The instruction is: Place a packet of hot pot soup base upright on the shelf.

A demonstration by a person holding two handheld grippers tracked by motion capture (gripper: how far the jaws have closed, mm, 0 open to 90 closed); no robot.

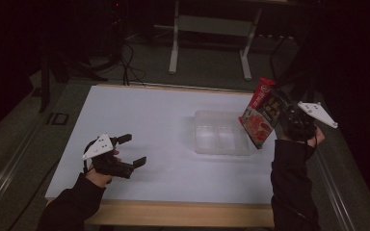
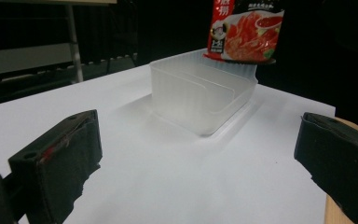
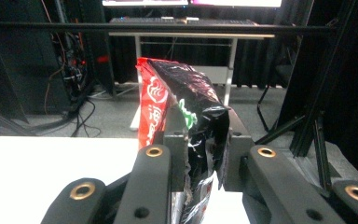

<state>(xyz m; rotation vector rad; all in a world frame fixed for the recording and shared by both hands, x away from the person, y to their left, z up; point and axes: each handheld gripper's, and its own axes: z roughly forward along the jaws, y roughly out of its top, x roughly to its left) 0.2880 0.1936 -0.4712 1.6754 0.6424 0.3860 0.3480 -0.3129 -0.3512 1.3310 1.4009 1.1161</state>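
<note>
White table [image 1: 139,115] — wooden front edge, clear plastic container [image 1: 219,133] on it

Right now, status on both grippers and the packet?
Right gripper shut on packet, held above tub. Left gripper open, empty. Nothing in the way.

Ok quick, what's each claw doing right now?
Left claw: open, holding nothing, low over the table.
Right claw: shut on the snack bag, held above the clear container.

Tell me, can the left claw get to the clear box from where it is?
Probably yes. The left claw is open and points at the clear box, with bare white table between. The packet hangs at the box's far side.
</note>
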